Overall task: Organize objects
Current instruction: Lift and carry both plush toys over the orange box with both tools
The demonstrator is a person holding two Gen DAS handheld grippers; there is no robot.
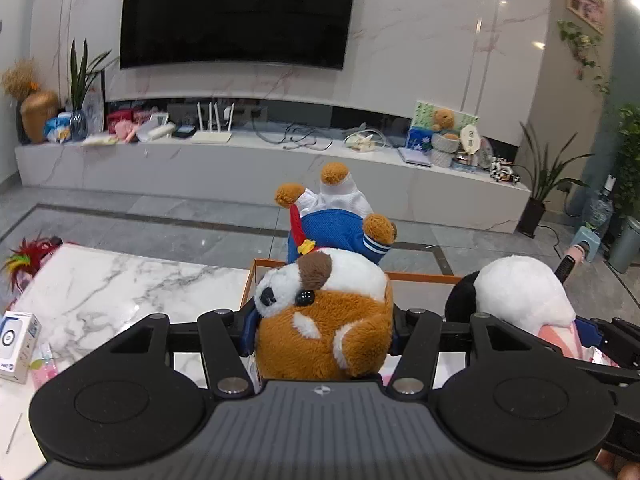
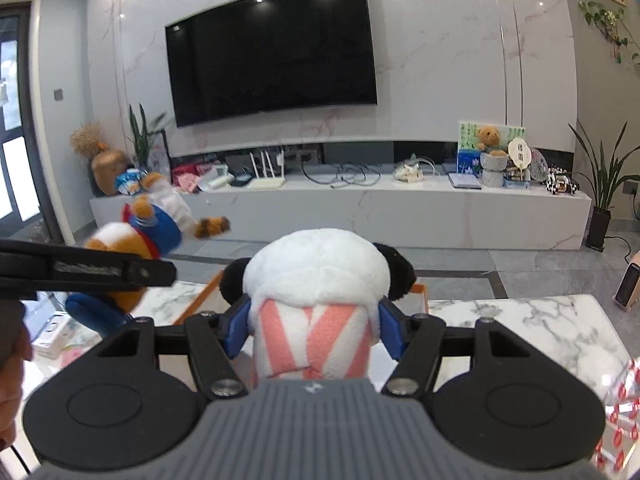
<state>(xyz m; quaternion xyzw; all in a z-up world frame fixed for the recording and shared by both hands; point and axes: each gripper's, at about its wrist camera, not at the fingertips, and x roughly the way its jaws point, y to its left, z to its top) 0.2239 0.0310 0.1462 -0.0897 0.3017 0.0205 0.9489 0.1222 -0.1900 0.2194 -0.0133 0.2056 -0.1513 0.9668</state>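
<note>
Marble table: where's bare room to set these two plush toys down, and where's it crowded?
Free: the marble table between the feather toy and the orange-rimmed box; also the patch right of the box, before the red-and-white packet. Crowded: near-left corner, with the small white carton and pink items.

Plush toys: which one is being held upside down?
The brown-and-white dog in the left gripper: head down, blue-trousered legs up. The panda in the right gripper is head up; the shelf bear sits upright.

Fuzzy plush dog (image 1: 324, 320), glossy marble table (image 1: 120, 284), matt plastic gripper (image 1: 324, 330)
</note>
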